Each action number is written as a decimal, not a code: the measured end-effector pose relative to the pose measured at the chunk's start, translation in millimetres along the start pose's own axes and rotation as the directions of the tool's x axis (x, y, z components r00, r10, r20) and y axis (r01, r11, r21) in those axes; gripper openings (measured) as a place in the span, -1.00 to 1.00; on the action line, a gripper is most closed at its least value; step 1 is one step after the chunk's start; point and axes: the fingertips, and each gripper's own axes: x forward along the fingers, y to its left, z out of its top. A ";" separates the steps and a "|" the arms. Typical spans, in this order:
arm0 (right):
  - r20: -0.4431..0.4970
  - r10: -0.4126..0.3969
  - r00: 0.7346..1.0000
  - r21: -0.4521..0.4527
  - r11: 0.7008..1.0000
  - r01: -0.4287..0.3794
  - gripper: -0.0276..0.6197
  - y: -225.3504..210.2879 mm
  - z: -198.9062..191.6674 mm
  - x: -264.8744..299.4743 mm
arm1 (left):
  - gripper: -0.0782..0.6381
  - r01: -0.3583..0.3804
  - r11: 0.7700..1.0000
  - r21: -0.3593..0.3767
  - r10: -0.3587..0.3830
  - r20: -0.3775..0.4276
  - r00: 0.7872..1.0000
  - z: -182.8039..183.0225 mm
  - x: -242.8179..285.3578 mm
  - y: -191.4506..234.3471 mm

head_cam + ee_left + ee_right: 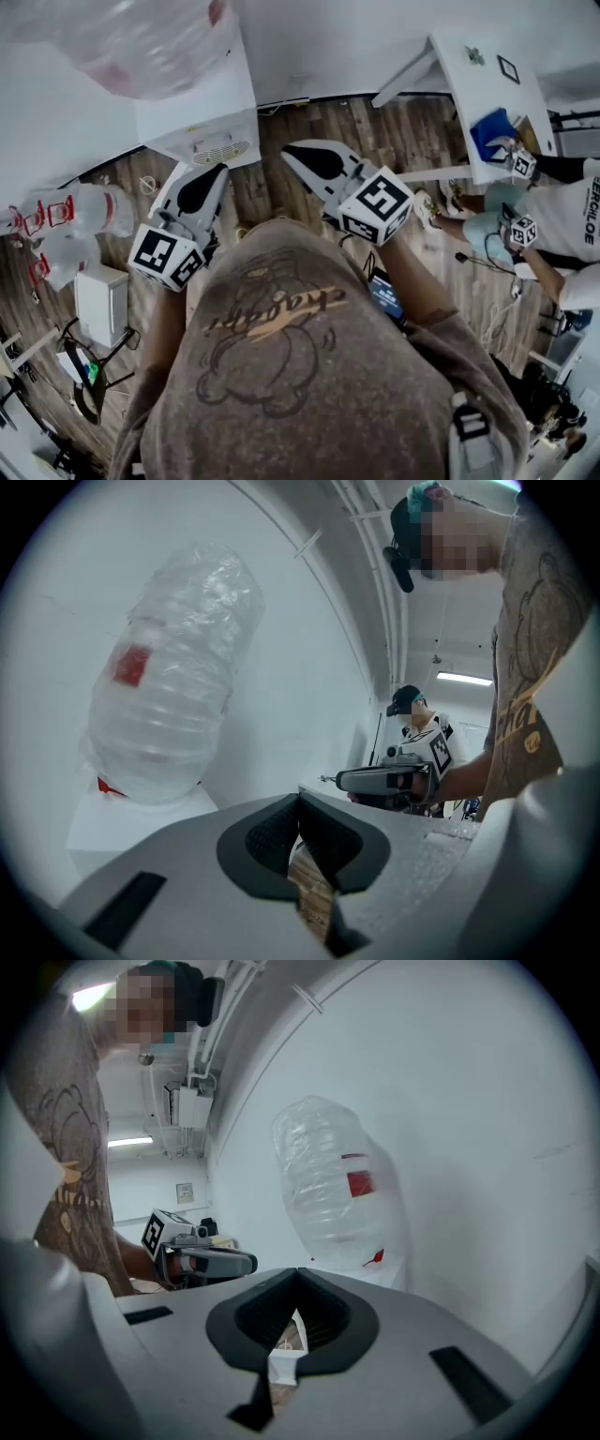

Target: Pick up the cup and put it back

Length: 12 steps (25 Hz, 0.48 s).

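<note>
No cup shows in any view. I hold both grippers raised in front of my chest, over the wooden floor. The left gripper is shut with its pads together and nothing between them. My right gripper is shut and empty too. Each gripper shows in the other's view, held out level: the right gripper and the left gripper. Both point toward a white wall.
A large clear water bottle stands upside down on a white dispenser ahead. More bottles lie at the left. A white table and a second person with grippers are at the right.
</note>
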 end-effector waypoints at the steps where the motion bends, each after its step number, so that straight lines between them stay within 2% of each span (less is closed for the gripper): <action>1: -0.003 0.002 1.000 -0.009 1.000 -0.002 -0.91 0.9 -0.4 -2.6 | -0.77 0.005 1.000 0.003 -0.005 0.003 1.000 0.1 1.5 -2.2; 7: 0.028 -0.029 0.999 -0.012 0.999 0.030 -0.91 -4.9 -1.6 -12.0 | -0.77 0.007 1.000 0.018 -0.008 0.043 0.999 6.0 6.9 -5.1; 12: 0.053 -0.062 0.997 -0.063 0.996 0.066 -0.91 -9.7 -7.1 -10.7 | -0.77 -0.029 0.999 0.029 0.027 0.072 0.997 3.5 8.6 2.7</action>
